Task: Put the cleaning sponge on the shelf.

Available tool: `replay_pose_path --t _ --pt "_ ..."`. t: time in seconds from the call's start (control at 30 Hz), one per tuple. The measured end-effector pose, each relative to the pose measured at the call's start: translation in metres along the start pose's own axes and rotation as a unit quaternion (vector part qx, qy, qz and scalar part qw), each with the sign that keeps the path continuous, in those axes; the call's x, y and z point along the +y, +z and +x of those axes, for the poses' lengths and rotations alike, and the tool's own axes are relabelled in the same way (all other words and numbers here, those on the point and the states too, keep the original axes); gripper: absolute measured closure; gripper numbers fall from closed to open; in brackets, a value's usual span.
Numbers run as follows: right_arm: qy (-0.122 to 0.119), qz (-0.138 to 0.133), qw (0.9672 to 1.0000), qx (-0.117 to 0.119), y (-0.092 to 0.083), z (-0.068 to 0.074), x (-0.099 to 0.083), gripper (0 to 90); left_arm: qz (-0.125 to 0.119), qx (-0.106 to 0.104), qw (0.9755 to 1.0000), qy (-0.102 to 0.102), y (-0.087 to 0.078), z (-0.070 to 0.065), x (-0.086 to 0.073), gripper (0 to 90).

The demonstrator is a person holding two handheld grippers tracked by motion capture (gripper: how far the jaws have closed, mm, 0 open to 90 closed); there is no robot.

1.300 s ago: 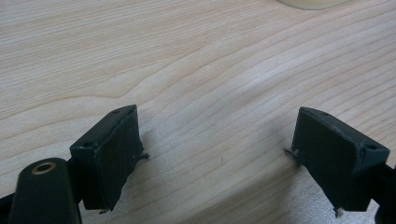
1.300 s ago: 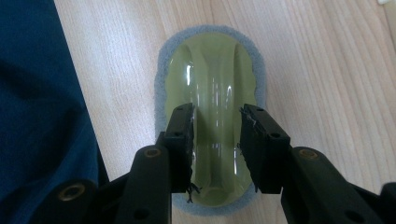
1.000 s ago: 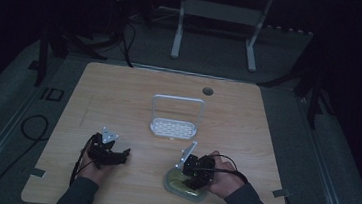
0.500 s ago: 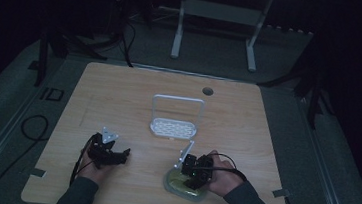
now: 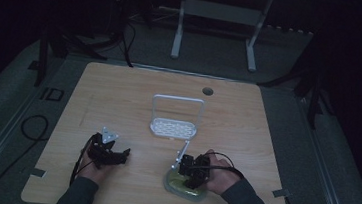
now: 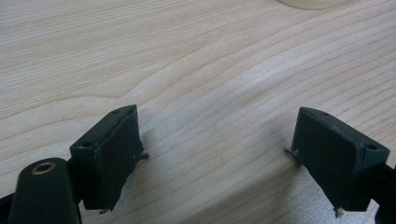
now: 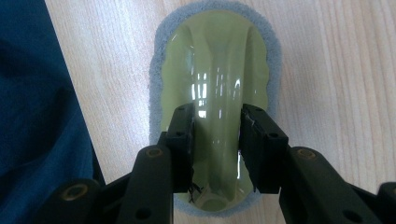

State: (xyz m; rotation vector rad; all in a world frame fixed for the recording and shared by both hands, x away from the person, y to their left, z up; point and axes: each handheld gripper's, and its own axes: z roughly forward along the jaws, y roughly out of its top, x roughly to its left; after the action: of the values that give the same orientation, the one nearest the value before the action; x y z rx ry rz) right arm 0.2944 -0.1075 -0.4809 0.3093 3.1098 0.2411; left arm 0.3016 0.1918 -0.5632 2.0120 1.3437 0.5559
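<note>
Olive-green glossy scrubber with a raised centre ridge and a grey fuzzy pad border [image 7: 219, 84] lies flat near the front edge of the pale wood-grain counter [image 5: 247, 118], under my right claw [image 7: 217, 140]. My right claw's black pads sit on either side of that ridge and have just been closing; they press against its flanks, so I read it as clamped on the scrubber. The near end of the scrubber is cut off behind the claw's arms, and a blue sleeve covers the counter to one side of it.

In the high view the scrubber [image 5: 183, 185] is dim and half hidden by my right hand, with a thin pale arm rising from the claw towards a white perforated rack with a tall hoop handle [image 5: 174, 126] at mid-counter.

My left claw [image 6: 217, 158] rests low over bare wood, jaws wide apart, nothing between them. The room around is dark; a light metal frame [image 5: 217, 15] stands on the floor beyond.
</note>
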Motion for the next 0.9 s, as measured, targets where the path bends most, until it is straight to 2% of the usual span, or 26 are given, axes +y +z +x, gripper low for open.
replay_pose_path --t 0.47,0.67,0.8,0.9 --pt "-0.007 0.017 0.9998 0.005 0.001 -0.001 0.007 65.4 0.0 0.0 1.0 0.0 0.0 0.0 0.0 15.7" --pt "-0.019 0.029 0.9994 0.01 0.002 -0.002 0.01 69.7 0.0 0.0 1.0 0.0 0.0 0.0 0.0 15.7" --pt "-0.032 0.031 0.999 0.004 0.001 0.0 0.011 70.8 0.0 0.0 1.0 0.0 0.0 0.0 0.0 15.7" --pt "-0.033 0.03 0.999 0.003 0.001 0.001 0.011 70.8 0.0 0.0 1.0 0.0 0.0 0.0 0.0 15.7"
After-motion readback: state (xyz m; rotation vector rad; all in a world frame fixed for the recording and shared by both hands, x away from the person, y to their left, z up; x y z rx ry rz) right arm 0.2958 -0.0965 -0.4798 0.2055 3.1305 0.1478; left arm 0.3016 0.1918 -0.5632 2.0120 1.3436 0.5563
